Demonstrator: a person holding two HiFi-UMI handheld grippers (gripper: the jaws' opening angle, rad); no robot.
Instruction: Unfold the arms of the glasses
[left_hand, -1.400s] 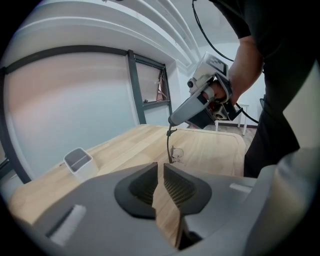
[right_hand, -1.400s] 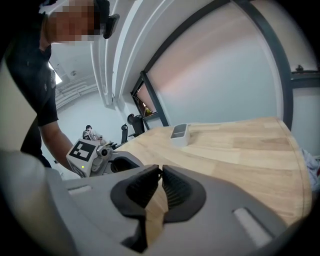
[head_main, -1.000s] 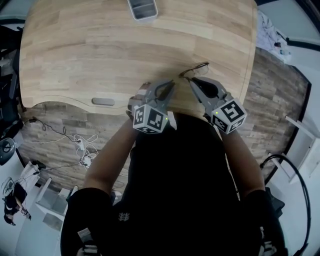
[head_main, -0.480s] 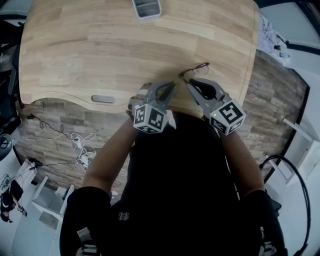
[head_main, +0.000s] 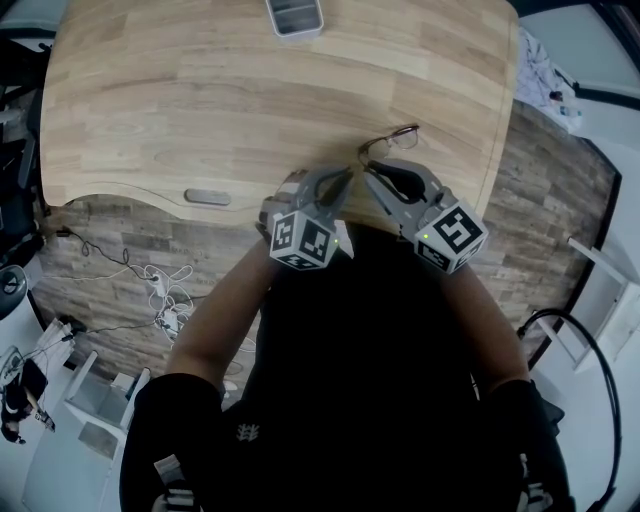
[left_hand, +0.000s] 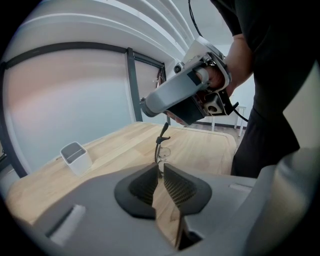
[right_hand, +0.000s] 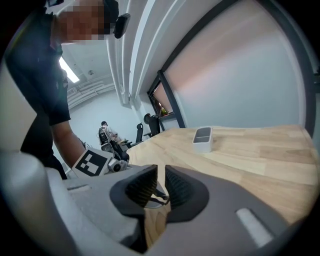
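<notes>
Glasses sit over the surface close to its near edge, toward the near right corner, and we hold them from both sides. Whether they rest on the wood or hang just above it we cannot tell.

In the head view our left gripper and right gripper reach in from the near edge, their tips just beside each other at the near end of the frame.

In the left gripper view the left jaws are drawn nearly together, pinching the thin lower end of the glasses. The frame rises from there to the right gripper, which grips its dark upper end.

In the right gripper view the right jaws are likewise almost closed, with only a narrow slit between the pads. A thin dark wire of the glasses crosses that slit.

A white box stands at the far edge, well apart from the glasses.
</notes>
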